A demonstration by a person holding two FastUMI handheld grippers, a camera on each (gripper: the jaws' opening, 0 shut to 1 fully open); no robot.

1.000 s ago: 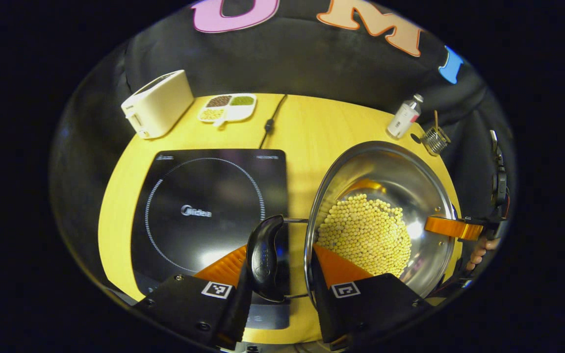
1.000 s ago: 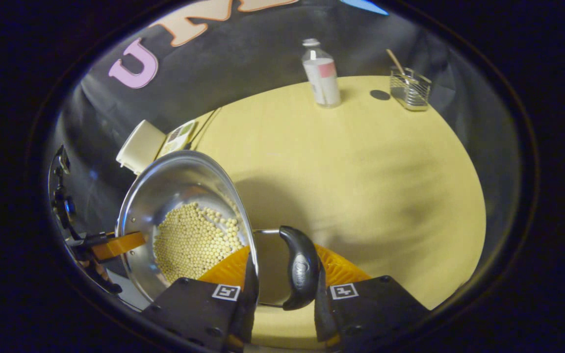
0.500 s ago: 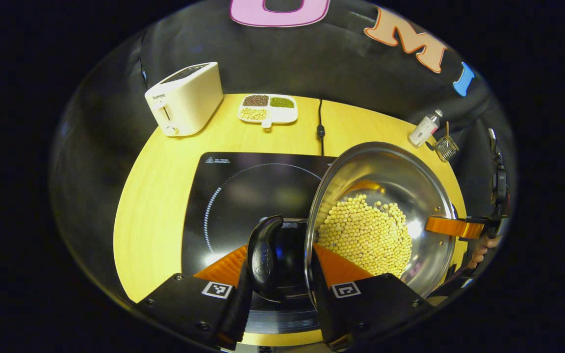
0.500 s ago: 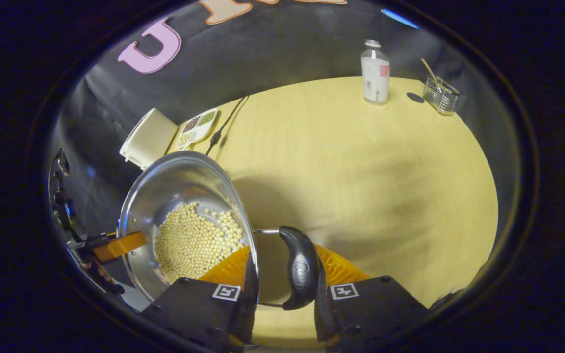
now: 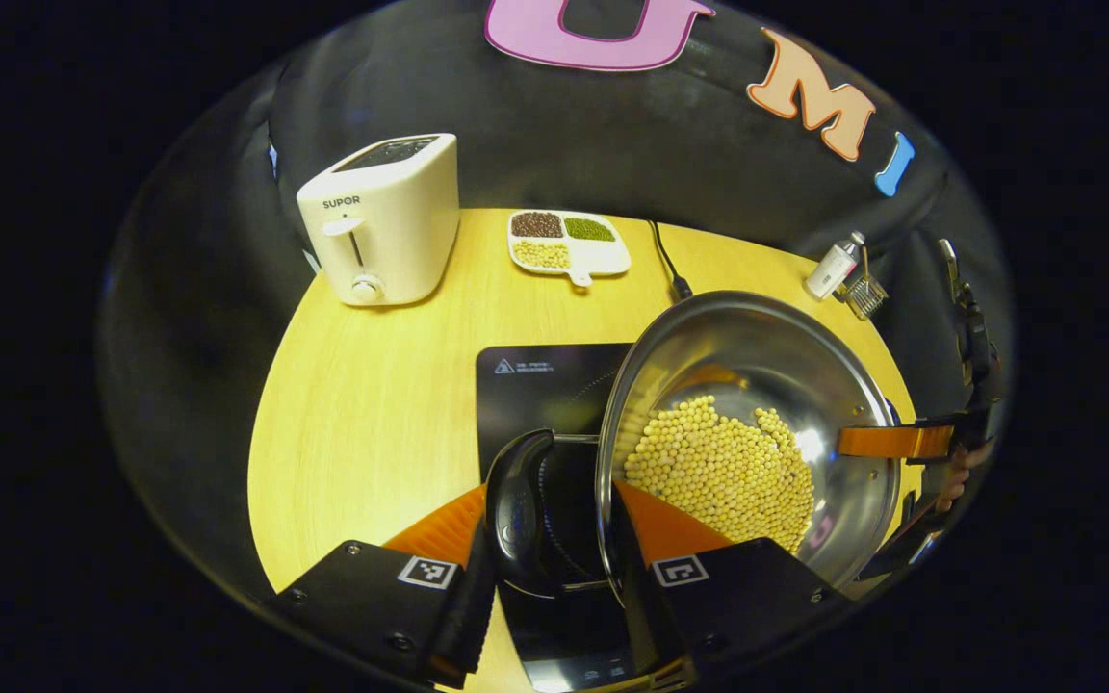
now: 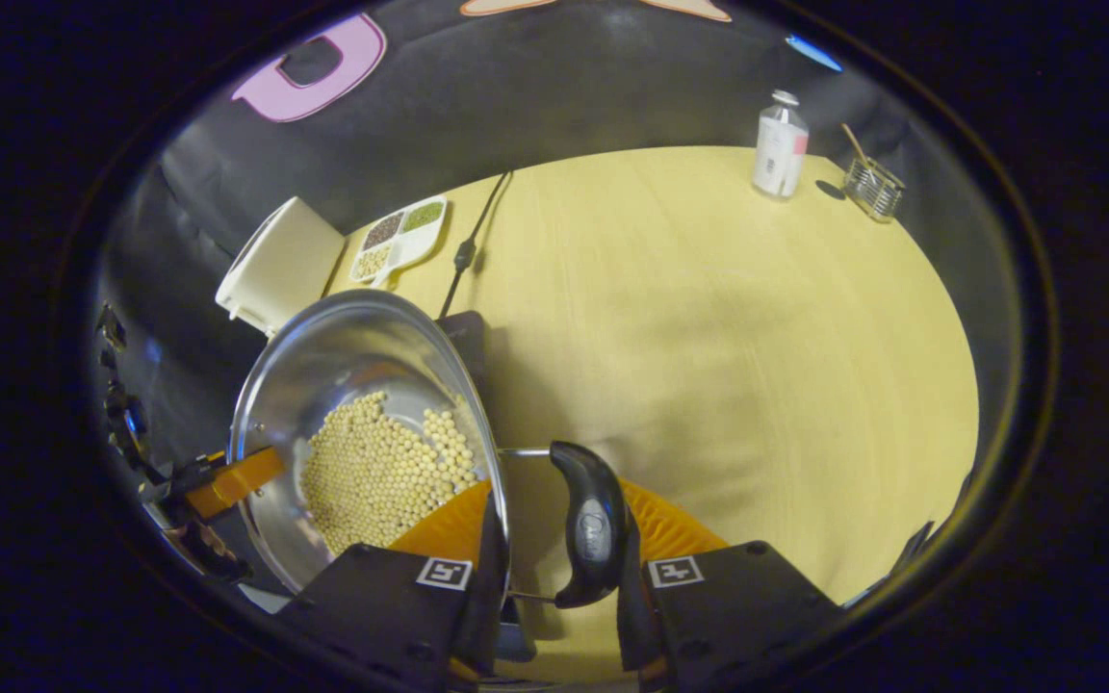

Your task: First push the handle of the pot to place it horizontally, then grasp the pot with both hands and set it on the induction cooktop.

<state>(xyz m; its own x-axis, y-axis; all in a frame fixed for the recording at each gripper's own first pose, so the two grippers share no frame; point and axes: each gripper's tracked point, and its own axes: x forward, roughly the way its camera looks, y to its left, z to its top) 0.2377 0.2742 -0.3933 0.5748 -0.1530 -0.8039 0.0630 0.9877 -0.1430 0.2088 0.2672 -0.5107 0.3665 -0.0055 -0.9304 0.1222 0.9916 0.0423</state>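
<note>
Pot (image 5: 786, 356) of beans (image 5: 723, 472): left gripper (image 5: 554, 525) and right gripper (image 6: 554, 539) each pinch a handle (image 5: 516, 505); cooktop (image 5: 540, 380) ahead of left.

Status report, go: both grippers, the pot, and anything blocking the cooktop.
Left gripper and right gripper each shut on a pot handle. Pot of beans held over the induction cooktop. Nothing seen on the cooktop.

table (image 5: 372, 404) | toaster (image 5: 383, 219) | sectioned dish (image 5: 566, 241) | induction cooktop (image 5: 535, 385) | bottle (image 6: 779, 144) | wire holder (image 6: 872, 189)
</note>
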